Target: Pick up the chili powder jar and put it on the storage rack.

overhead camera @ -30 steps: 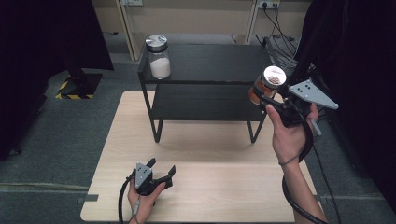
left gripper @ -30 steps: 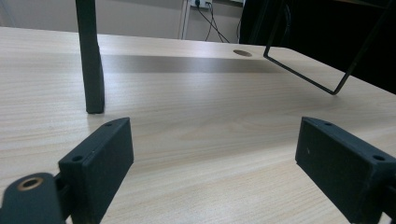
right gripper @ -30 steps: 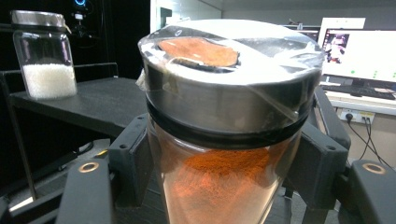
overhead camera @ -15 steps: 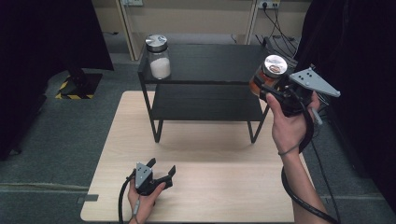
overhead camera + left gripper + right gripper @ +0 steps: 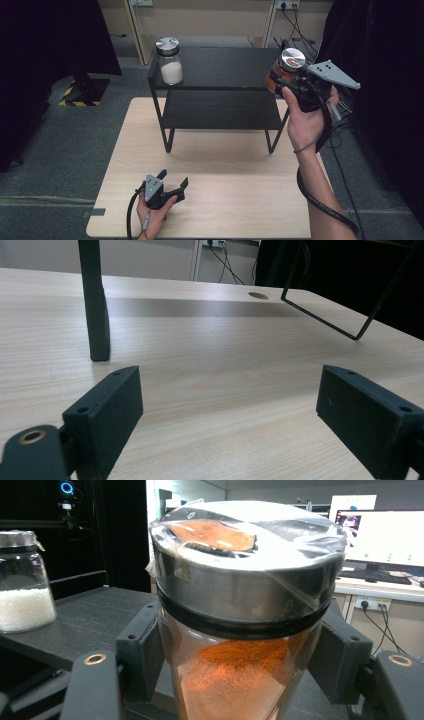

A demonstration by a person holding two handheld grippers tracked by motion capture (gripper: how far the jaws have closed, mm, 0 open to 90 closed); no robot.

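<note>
While my right gripper [image 5: 280, 75] is clamped on the jar of orange powder [image 5: 240, 630], I hold that jar upright in the air at the right end of the black shelf's [image 5: 220, 67] top board. In the right gripper view both black pads press on the glass from either side just below the metal lid [image 5: 247, 560], which is wrapped in clear film; the powder fills the lower part of the glass. I cannot tell from the pictures whether the jar's base touches the board or hangs just above it.

At the far left corner of the same top board stands a second jar with white grains [image 5: 170, 62], well apart from mine, its metal lid on.

My left gripper [image 5: 172, 186] rests in my left hand [image 5: 152, 215] on the light wooden desk [image 5: 240, 210], near the front edge. Its jaws stand wide apart with nothing between them, and in the left gripper view they frame bare wood, with a shelf leg [image 5: 95, 305] just beyond.
</note>
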